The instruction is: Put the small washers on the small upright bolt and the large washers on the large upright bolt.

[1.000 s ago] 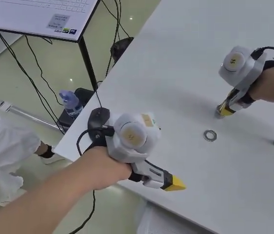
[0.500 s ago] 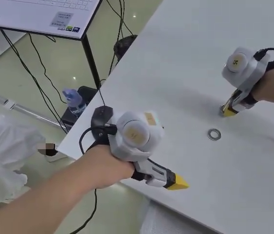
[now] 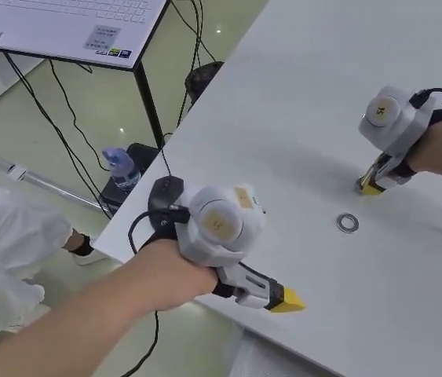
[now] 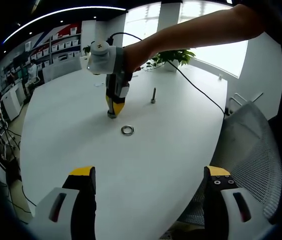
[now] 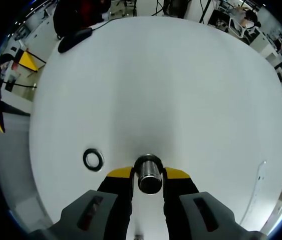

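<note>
While clamping the large upright bolt (image 5: 150, 176) between the jaws of the right gripper (image 3: 372, 188), seemingly steadying it for loading. Next, probably: bring the left gripper (image 4: 149, 172), jaws apart and well away from that bolt, to the washer (image 3: 347, 223) lying near it, then pinch and lift.

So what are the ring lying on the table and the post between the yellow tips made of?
The ring looks like bare steel: grey, with a bright glint along its rim. The post seems to be metal too, dull silver with a sheen on its side. Which metal, I cannot tell.
</note>
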Demonstrator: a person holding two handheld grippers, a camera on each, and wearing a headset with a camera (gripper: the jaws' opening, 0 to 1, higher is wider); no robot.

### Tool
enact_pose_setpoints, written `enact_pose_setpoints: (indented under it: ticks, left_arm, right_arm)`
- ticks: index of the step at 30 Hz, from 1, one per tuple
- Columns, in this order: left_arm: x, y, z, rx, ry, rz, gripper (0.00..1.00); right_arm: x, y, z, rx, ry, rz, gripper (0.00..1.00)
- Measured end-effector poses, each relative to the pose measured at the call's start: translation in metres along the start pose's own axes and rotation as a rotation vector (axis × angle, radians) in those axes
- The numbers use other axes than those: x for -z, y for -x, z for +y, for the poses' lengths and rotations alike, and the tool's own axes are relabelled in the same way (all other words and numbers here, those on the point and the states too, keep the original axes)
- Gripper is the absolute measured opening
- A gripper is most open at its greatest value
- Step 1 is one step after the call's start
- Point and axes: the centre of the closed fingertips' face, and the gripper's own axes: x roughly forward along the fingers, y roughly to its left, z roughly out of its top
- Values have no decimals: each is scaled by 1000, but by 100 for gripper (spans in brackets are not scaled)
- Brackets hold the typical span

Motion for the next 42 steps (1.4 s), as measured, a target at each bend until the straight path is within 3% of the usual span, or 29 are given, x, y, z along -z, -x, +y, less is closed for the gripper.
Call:
enact_pose_setpoints:
  ticks: [9, 13, 26, 42]
  left_arm:
    - [-1, 2, 1, -1, -4, 1, 89]
    - [0, 2, 0, 0, -2, 1, 89]
    - [-6, 4, -2, -6, -6, -12, 89]
    - [-7, 10, -2, -19, -9, -16, 88]
  right_arm:
    - [1, 0, -3, -2, 3, -8, 25]
    - [-1, 3, -5, 4, 13, -19, 33]
    - [-1, 20, -8, 18, 40, -38, 34]
    - [9, 41, 9, 37, 29, -56, 33]
